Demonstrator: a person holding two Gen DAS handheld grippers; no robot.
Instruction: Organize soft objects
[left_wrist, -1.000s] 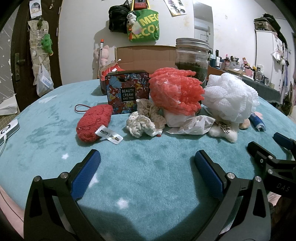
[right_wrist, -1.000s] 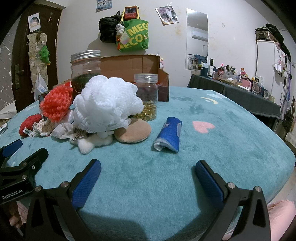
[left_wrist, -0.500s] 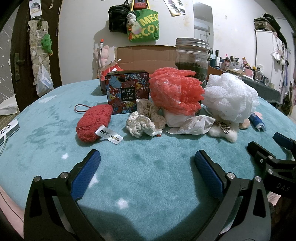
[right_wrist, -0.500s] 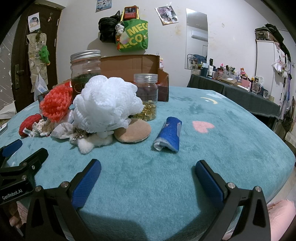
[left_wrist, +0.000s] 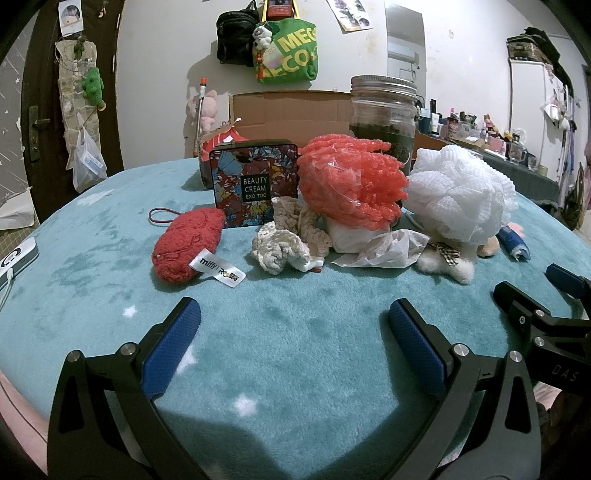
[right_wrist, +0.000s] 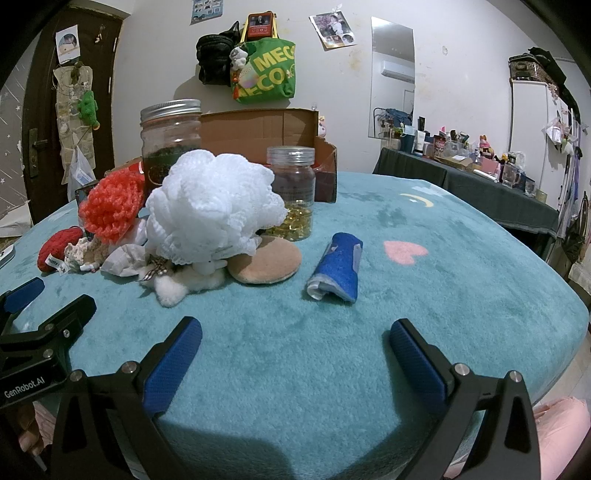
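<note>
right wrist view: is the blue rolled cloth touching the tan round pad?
No. The blue rolled cloth lies apart from the tan round pad, with bare teal blanket showing between them.

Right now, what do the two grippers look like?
Both match: the left gripper and right gripper have black angular frames with silver screws and ribbed blue pads on each finger. The left one's side reads "GenRobot.AI"; the right one's reads "DAS". No cables or sleeves show.

Sitting on the table (right_wrist: 461, 295): two glass jars (right_wrist: 170, 147), two mesh puffs (right_wrist: 210, 214), perhaps two crocheted pieces (left_wrist: 291, 236), one tin (left_wrist: 255, 184).
</note>
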